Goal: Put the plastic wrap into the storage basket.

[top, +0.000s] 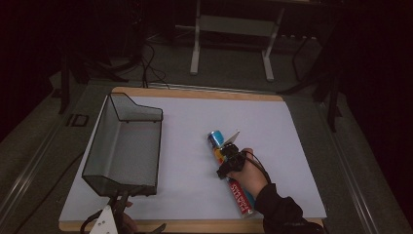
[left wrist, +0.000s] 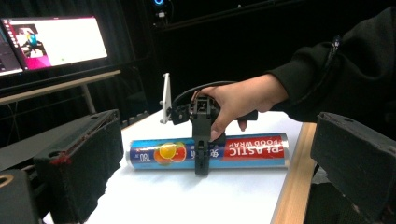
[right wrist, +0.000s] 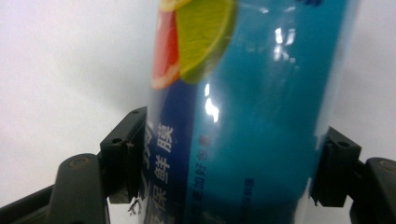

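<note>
A roll of plastic food wrap (top: 240, 197), blue and red with fruit printed on it, lies on the white tabletop (top: 277, 131) right of centre. My right gripper (top: 228, 163) reaches down over its middle. In the right gripper view both pads (right wrist: 123, 154) press the sides of the roll (right wrist: 252, 116). The left gripper view shows the roll (left wrist: 254, 149) lying flat with the right gripper (left wrist: 201, 161) clamped across it and a hand on top. My left gripper (top: 119, 201) rests at the near left edge, its jaws wide apart around nothing.
A black mesh basket (top: 104, 131) stands on the left side of the table, its near end just beyond my left gripper. The table's wooden edge (top: 195, 225) runs along the front. A lit monitor (left wrist: 56, 42) sits off the table.
</note>
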`<state>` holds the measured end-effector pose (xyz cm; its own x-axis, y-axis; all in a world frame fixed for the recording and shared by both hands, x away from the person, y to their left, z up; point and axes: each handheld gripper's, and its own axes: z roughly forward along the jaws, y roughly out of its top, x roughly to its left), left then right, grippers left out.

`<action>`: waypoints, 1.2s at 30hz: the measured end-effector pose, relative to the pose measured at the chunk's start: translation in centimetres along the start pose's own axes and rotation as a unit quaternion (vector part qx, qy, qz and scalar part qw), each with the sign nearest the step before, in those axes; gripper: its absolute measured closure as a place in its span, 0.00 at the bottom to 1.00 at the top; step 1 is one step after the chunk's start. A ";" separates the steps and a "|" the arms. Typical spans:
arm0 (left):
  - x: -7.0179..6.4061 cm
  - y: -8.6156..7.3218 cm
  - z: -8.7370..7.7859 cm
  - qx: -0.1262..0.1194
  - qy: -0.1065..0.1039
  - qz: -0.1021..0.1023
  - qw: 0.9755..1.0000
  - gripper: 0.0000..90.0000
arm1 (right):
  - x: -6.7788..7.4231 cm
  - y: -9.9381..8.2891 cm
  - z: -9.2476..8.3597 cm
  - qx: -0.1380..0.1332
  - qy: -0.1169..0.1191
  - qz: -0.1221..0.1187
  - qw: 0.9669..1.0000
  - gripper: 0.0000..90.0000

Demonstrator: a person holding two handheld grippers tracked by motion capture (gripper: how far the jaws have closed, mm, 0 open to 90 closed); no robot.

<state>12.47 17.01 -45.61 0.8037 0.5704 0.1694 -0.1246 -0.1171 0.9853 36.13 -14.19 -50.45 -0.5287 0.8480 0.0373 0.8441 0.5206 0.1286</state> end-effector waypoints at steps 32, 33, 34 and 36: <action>0.0 -0.2 0.3 0.011 -0.002 0.002 1.000 0.04 | 0.5 2.2 -8.3 -0.165 0.075 0.049 0.982 0.35; -0.1 -0.2 0.3 0.011 -0.002 0.002 1.000 0.04 | 0.7 2.4 -8.6 -0.170 0.076 0.046 0.981 0.35; -0.1 -0.2 0.3 0.011 -0.002 0.002 1.000 0.04 | 0.9 2.6 -8.8 -0.170 0.080 0.045 0.981 0.35; 0.0 -0.2 0.3 0.013 -0.003 0.000 1.000 0.04 | 1.3 3.1 -9.3 -0.180 0.086 0.045 0.979 0.35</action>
<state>12.63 16.78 -45.81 0.8072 0.5654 0.1697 -0.1104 -0.1377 0.9843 37.24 -12.37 -40.79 -0.4872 0.8434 0.2263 0.8178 0.3498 0.4570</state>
